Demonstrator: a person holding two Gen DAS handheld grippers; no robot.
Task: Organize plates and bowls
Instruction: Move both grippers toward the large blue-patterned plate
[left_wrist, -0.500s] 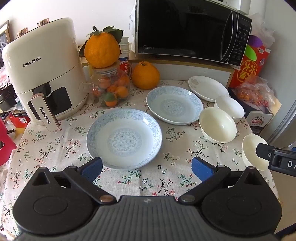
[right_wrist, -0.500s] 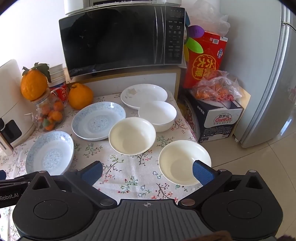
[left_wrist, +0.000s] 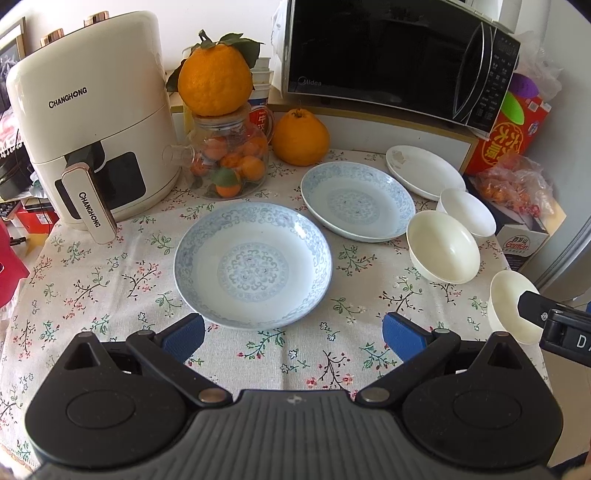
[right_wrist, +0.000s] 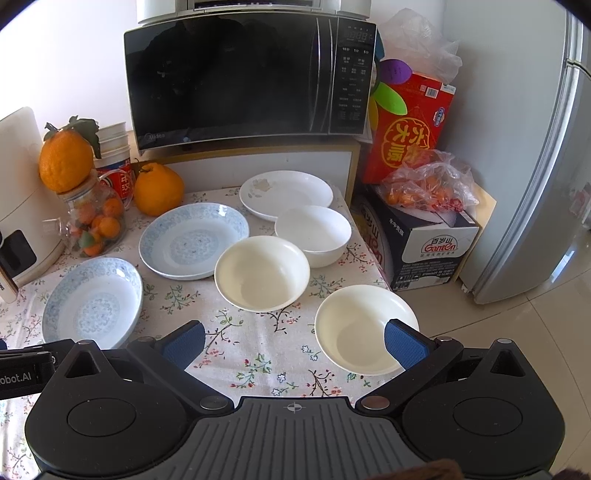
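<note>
Two blue-patterned plates lie on the floral tablecloth: the near one (left_wrist: 253, 264) (right_wrist: 92, 299) and the far one (left_wrist: 357, 201) (right_wrist: 194, 240). A white plate (left_wrist: 424, 171) (right_wrist: 286, 194) lies at the back. A white bowl (left_wrist: 467, 212) (right_wrist: 314, 232), a cream bowl (left_wrist: 443, 247) (right_wrist: 262, 273) and a second cream bowl (left_wrist: 511, 306) (right_wrist: 362, 328) stand to the right. My left gripper (left_wrist: 293, 334) is open, just before the near blue plate. My right gripper (right_wrist: 293, 341) is open, its right finger over the near cream bowl's rim.
An air fryer (left_wrist: 92, 118) stands at the back left. A jar of small oranges (left_wrist: 229, 158) with a big orange on top, another orange (left_wrist: 300, 136) and a microwave (left_wrist: 399, 55) stand behind. Boxes (right_wrist: 421, 243) and a fridge (right_wrist: 535, 155) stand beyond the table's right edge.
Both grippers have barely moved. The left view has shifted slightly closer to the near blue plate.
</note>
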